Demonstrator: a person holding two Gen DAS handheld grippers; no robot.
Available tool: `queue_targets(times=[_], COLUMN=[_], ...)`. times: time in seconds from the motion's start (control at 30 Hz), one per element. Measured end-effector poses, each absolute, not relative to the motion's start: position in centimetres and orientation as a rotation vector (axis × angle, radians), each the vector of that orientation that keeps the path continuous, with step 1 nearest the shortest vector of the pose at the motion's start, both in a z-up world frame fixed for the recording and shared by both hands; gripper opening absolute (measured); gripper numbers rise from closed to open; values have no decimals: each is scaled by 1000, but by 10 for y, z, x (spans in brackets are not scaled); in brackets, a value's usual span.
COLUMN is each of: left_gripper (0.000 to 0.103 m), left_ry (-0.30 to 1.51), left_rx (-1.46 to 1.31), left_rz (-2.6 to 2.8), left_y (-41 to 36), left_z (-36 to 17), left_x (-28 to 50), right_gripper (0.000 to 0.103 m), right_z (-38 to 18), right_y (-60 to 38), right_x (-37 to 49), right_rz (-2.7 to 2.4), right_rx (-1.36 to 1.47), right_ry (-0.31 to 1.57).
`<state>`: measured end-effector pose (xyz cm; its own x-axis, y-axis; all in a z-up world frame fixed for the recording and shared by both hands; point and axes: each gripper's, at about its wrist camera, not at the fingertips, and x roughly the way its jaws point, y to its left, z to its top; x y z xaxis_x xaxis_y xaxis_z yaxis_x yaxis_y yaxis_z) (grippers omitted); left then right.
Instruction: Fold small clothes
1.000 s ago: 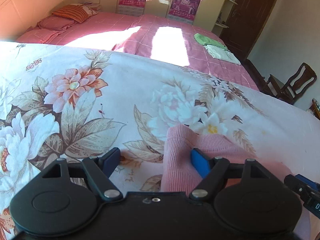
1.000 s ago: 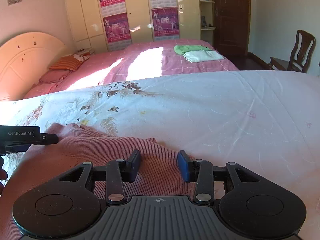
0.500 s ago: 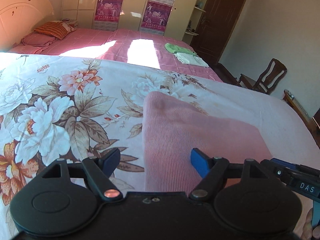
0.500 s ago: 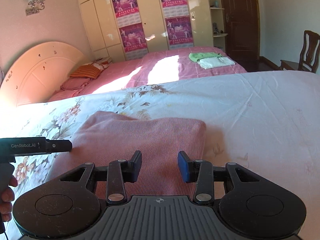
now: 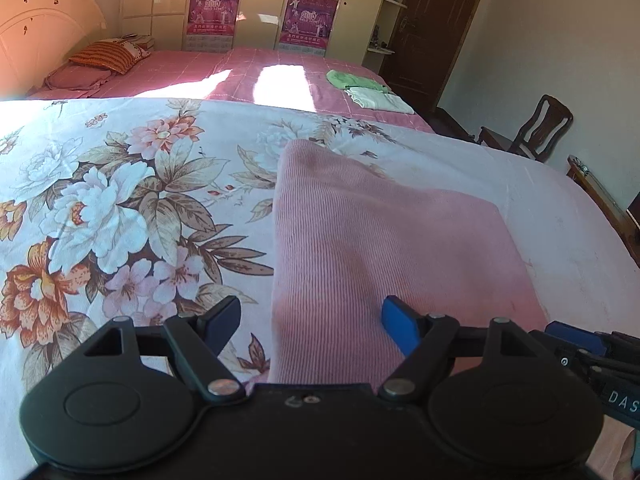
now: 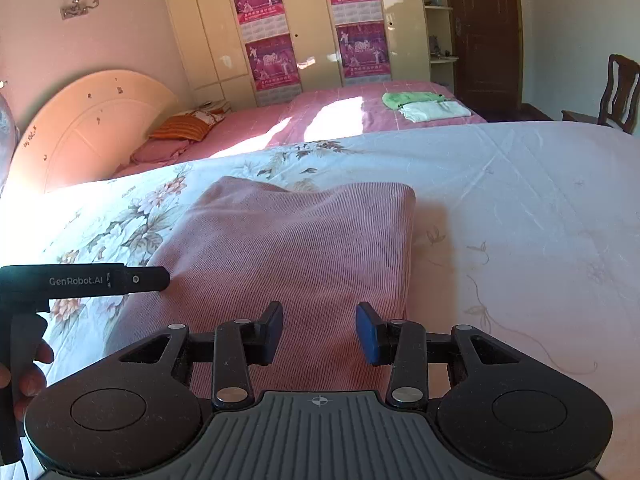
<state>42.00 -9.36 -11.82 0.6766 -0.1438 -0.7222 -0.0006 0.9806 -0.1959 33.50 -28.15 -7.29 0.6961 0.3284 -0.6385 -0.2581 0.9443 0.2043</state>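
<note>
A pink ribbed garment (image 5: 384, 240) lies folded and flat on the floral bedsheet (image 5: 120, 208). It also shows in the right wrist view (image 6: 288, 256). My left gripper (image 5: 310, 322) is open and empty, held above the garment's near left edge. My right gripper (image 6: 319, 332) is open and empty, held above the garment's near right part. The left gripper's body (image 6: 80, 280) shows at the left of the right wrist view. The right gripper's body (image 5: 592, 356) shows at the right edge of the left wrist view.
A second bed with a pink cover (image 6: 332, 112) stands behind, with folded green and white clothes (image 6: 424, 106) and pillows (image 6: 184, 128) on it. Wardrobes (image 6: 304, 28), a dark door (image 6: 484, 32) and a wooden chair (image 6: 616, 92) are at the back and right.
Both grippers have pulled back and up from the garment. More of the folded garment shows now, lying flat. Both stayed open.
</note>
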Motion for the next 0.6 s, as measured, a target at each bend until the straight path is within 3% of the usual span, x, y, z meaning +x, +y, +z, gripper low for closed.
queue_targets(times=[0.6], left_gripper=[77], left_ry=[878], left_rx=[-123], left_rz=[-121], left_y=[-109], left_z=[-136], left_x=[394], right_gripper=[40], right_z=[-92], right_y=[-285], right_x=[299], right_rz=[262], right_rx=[113], right_ry=[826])
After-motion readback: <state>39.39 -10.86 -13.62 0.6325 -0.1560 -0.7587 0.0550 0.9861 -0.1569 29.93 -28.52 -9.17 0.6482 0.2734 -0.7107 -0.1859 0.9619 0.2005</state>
